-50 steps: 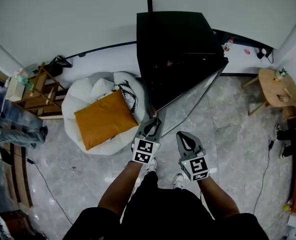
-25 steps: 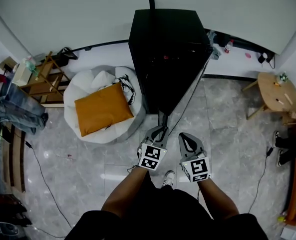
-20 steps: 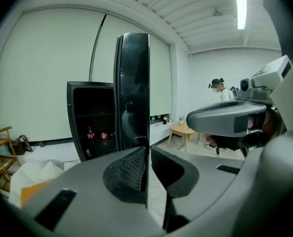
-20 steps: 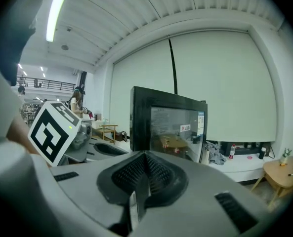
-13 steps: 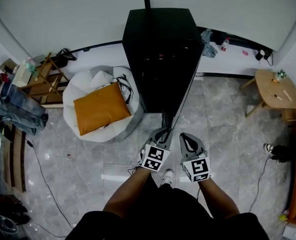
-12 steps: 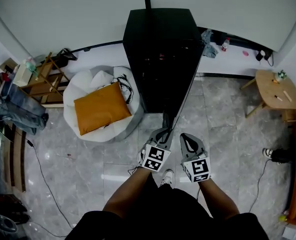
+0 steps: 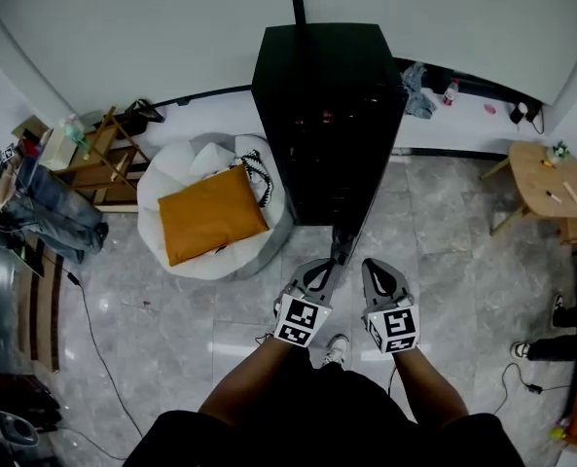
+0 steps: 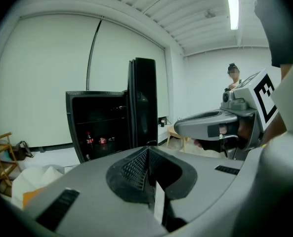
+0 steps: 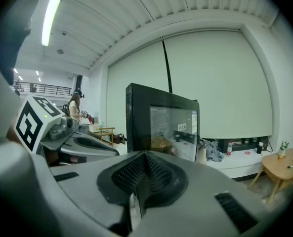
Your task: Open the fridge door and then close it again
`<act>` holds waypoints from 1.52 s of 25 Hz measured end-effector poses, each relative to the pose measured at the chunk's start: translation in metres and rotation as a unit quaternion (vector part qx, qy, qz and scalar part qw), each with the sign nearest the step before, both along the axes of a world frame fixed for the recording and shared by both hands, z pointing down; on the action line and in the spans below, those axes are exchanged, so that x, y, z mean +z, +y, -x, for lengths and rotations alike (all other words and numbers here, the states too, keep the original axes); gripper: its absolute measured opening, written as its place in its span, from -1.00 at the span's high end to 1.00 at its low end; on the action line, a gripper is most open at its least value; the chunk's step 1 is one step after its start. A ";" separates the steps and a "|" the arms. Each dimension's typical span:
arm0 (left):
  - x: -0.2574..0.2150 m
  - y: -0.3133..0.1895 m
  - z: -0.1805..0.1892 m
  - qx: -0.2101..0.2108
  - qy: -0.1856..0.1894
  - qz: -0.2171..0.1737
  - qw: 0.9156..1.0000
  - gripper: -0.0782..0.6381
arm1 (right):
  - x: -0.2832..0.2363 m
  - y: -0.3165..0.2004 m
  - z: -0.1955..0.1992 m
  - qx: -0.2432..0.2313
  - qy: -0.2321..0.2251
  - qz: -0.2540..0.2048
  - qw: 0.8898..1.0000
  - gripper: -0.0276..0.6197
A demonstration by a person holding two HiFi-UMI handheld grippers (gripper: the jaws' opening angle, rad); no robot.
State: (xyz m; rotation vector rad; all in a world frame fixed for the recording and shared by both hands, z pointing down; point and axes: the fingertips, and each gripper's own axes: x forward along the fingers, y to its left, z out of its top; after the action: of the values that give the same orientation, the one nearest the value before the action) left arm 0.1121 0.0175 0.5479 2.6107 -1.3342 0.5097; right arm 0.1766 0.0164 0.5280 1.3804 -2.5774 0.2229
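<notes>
A tall black fridge (image 7: 327, 105) stands against the back wall. Its door (image 7: 344, 241) is swung wide open and points edge-on toward me. In the left gripper view the lit interior (image 8: 98, 125) holds a bottle and cans, with the door (image 8: 142, 105) beside it. My left gripper (image 7: 327, 266) sits just short of the door's free edge. Its jaws have just closed and are shut with nothing between them (image 8: 147, 152). My right gripper (image 7: 378, 272) hangs beside it, also shut and empty (image 9: 145, 158), facing the door's glass front (image 9: 172, 130).
A white beanbag with an orange cushion (image 7: 210, 212) lies left of the fridge. A wooden rack (image 7: 103, 154) stands at far left and a round wooden table (image 7: 544, 178) at right. Cables trail over the grey tile floor. A person (image 8: 232, 78) stands in the background.
The fridge door has swung further open, from angled to nearly edge-on toward me. Both grippers have drawn back with it, and the left jaws have come off the door edge and shut.
</notes>
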 end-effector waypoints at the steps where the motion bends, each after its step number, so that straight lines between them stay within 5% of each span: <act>1: -0.003 0.000 0.007 -0.010 0.003 -0.002 1.000 0.72 | -0.001 -0.001 0.002 -0.001 -0.003 -0.002 1.000 0.88; 19: -0.025 -0.013 0.073 -0.062 0.010 -0.021 0.998 0.72 | -0.018 -0.025 0.019 0.004 -0.009 -0.023 1.000 0.88; 38: -0.031 -0.033 0.091 -0.074 0.027 -0.025 0.997 0.72 | -0.026 -0.034 0.036 -0.014 0.011 -0.029 0.999 0.88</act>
State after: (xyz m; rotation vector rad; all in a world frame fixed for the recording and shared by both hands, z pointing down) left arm 0.0209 -0.0156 0.5169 2.5203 -1.5263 0.3835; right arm 0.1407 -0.0175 0.5015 1.3565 -2.6025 0.1281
